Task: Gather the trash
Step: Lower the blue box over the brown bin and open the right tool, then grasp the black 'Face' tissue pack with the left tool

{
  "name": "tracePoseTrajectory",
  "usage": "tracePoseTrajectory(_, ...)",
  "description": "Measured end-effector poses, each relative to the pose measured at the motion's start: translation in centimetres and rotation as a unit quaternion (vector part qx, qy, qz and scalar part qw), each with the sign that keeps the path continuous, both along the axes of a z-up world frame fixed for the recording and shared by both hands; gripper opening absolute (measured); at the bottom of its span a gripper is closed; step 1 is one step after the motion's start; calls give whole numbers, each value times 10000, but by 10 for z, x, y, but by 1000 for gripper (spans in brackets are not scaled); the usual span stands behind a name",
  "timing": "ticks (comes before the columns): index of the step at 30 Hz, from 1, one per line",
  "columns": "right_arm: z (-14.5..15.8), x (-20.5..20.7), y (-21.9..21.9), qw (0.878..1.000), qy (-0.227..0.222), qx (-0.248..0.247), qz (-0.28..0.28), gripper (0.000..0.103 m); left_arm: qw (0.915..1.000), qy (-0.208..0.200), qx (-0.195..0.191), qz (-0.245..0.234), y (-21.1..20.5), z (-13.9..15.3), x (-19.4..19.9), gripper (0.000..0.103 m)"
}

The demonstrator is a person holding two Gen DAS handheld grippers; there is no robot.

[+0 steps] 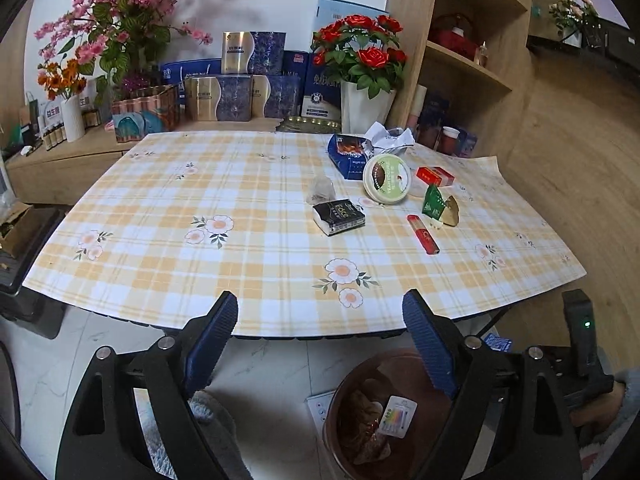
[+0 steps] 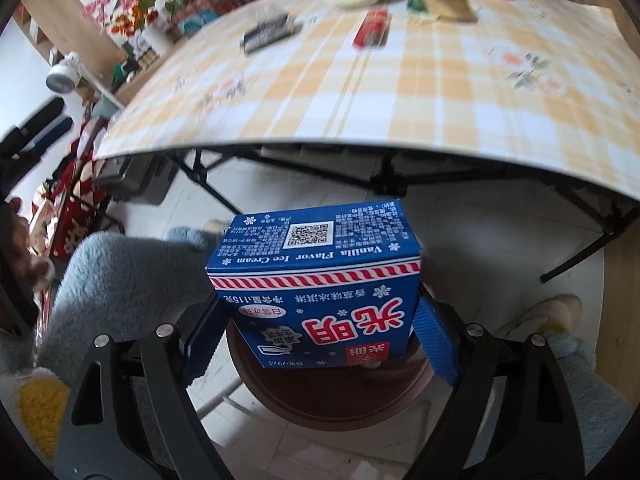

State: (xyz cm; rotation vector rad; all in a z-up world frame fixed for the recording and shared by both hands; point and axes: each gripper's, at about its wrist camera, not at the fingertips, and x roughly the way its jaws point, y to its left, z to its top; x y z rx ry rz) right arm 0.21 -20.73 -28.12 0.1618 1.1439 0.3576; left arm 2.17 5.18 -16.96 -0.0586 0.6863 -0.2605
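- Right tongs are pinching a blue cardboard ice-cream carton by its two side faces, pads pressing flat against the panels.
- Carton is hanging directly above the round brown waste bin on the floor, just off the near edge of the bench with its yellow-checked cloth.
- Left tongs are standing spread wide, nothing between the pads, pointing over the bench edge.
- In the left view the bin is already holding wrappers and a small white card.
- Handling, by judgement: carton is looking light and probably empty; thin board, stiff at the edges, likely to buckle mid-panel under a hard squeeze. Glossy print may be slippery, so the present hold across the sides near the base is looking sound.
- Litter still lying on the bench: black tissue pack, red tube, round green-rimmed lid, green sachet, red packet, crumpled white paper.
- All are looking light; tissue pack soft, best taken across its short sides.
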Motion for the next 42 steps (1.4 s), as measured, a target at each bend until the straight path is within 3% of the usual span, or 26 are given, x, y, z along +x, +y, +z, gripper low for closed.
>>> tracePoseTrajectory(4, -13, 1, 7, 9995, 315, -38, 83, 85, 10000, 1, 80, 13, 3, -2, -4, 85)
tracePoseTrajectory(6, -18, 0, 10, 9988, 466, -36, 128, 86, 10000, 41, 26, -11, 5, -4, -4, 91)
tracePoseTrajectory(8, -22, -1, 12, 9980, 600, 1, 175, 96, 9999, 105, -10, -18, 6, -5, -3, 92)
tracePoseTrajectory(10, -20, -3, 14, 9984, 549, -12, 165, 97, 9999, 124, 5, 4, 7, -6, -3, 92)
tracePoseTrajectory(18, 20, 7, -1, 9999, -65, 40, -73, 97, 9998, 127, 58, 115, 8, -7, -1, 97)
tracePoseTrajectory(23, 58, 21, -18, 9970, -659, -133, -371, 97, 9991, 294, 190, 237, 4, -8, 12, 97)
tracePoseTrajectory(28, 89, 36, -32, 9901, -1207, -454, -548, 97, 9992, 367, 136, 13, -6, -6, 32, 97)
tracePoseTrajectory(32, 100, 47, -42, 9855, -1451, -519, -716, 97, 9965, 779, 50, -310, -20, -13, 66, 96)
tracePoseTrajectory(33, 102, 50, -45, 9845, -1490, -515, -769, 97, 9953, 898, -6, -361, -23, -16, 75, 91)
tracePoseTrajectory(38, 102, 64, -53, 9833, -1569, -504, -769, 97, 9904, 1327, -232, -317, -40, -36, 122, 88)
tracePoseTrajectory(42, 94, 73, -55, 9833, -1553, -559, -762, 97, 9775, 1908, -836, -341, -55, -59, 168, 88)
